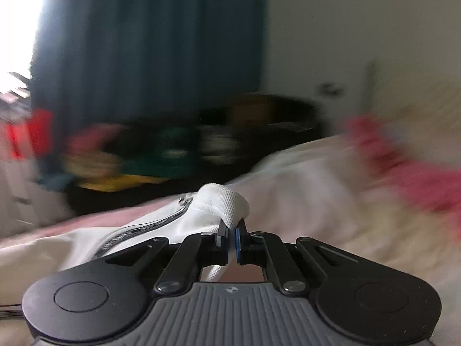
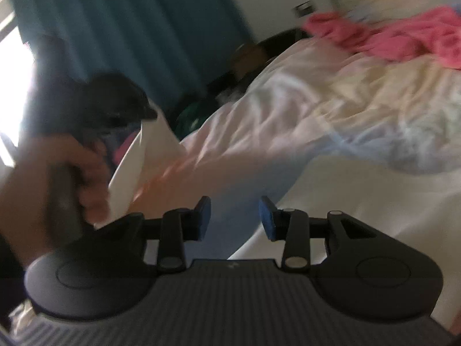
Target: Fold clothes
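White garment [image 1: 213, 201] pinched at its ribbed edge by left hand-held gripper [image 1: 232, 230].

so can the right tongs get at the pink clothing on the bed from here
Probably yes: the right tongs are open and empty, and only bare rumpled sheet lies between them and the pink clothing.

My left hand-held gripper [image 1: 232, 230] sits low over the bed [image 1: 317, 201], its jaws pinched on the ribbed edge of a garment [image 1: 219, 201] that trails back to the left across the bedding. Beyond the bed's far edge a heap of clothes [image 1: 129, 158] lies before a curtain [image 1: 149, 43], with a wall to the right. My right hand-held gripper [image 2: 234, 216] hangs above the bed, jaws apart, my left hand [image 2: 57, 178] just to its left. A second garment [image 2: 403, 37] lies on the bed's far right.
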Tool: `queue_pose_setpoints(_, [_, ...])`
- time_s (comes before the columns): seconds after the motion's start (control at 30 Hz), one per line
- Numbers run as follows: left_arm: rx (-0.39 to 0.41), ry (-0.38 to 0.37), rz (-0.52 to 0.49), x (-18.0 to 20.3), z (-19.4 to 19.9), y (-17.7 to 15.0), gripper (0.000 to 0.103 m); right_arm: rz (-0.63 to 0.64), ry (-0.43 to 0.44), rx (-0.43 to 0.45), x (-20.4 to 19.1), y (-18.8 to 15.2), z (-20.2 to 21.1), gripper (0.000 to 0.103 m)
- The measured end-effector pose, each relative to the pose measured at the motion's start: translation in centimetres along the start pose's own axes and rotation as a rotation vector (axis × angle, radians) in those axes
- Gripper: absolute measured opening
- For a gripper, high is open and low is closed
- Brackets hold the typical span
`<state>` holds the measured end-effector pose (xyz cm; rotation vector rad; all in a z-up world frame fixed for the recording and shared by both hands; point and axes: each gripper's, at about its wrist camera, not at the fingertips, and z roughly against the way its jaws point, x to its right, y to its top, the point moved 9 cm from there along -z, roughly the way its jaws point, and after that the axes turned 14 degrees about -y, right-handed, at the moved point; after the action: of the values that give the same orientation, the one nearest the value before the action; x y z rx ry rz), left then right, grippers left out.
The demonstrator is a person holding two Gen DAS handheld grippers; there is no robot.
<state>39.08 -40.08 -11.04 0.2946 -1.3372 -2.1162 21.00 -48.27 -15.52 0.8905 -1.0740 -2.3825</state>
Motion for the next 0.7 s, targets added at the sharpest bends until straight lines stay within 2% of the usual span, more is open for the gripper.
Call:
queue_pose_setpoints(0.07, [0.023, -0.096, 0.044, 2.4, 0.2, 1.8, 0.007, -0.034, -0.02, 0.024, 0.9, 0.7, 0.2, 0.04])
queue_pose_setpoints(0.13, [0.044, -0.188, 0.087, 4.7, 0.5, 3.5, 0.016, -0.051, -0.027, 0.032, 1.4, 1.1, 0.2, 0.04])
queue_pose_setpoints(0.2, [0.036, -0.195, 0.101, 4.6, 1.2, 2.8, 0.024, -0.051, -0.018, 0.026, 1.6, 1.2, 0.2, 0.04])
queue_pose_setpoints(0.23, [0.035, -0.16, 0.115, 3.8, 3.2, 1.8, 0.03, -0.051, -0.014, 0.022, 1.7, 1.3, 0.1, 0.04])
queue_pose_setpoints(0.27, [0.034, -0.124, 0.13, 2.9, 5.3, 0.7, 0.042, -0.046, -0.009, 0.012, 1.7, 1.2, -0.1, 0.04])
queue_pose_setpoints(0.4, [0.03, 0.016, 0.187, -0.5, 13.5, -3.4, 0.052, -0.013, 0.032, -0.047, 1.2, 0.7, -0.9, 0.04])
queue_pose_setpoints(0.5, [0.027, 0.122, 0.229, -3.0, 19.8, -6.5, 0.061, -0.036, 0.074, -0.15, 0.9, -0.3, -1.1, 0.041])
queue_pose_setpoints(0.6, [0.024, 0.228, 0.271, -5.4, 26.2, -9.7, 0.064, -0.124, 0.151, -0.278, 0.4, -1.8, -0.5, 0.041])
queue_pose_setpoints(0.63, [0.024, 0.261, 0.288, -6.3, 28.3, -10.8, 0.065, -0.118, 0.17, -0.288, -0.1, -2.2, 0.1, 0.042])
queue_pose_setpoints(0.7, [0.047, 0.283, 0.396, -8.5, 31.6, -13.5, 0.065, -0.102, 0.207, -0.313, -1.1, -3.0, 1.1, 0.042])
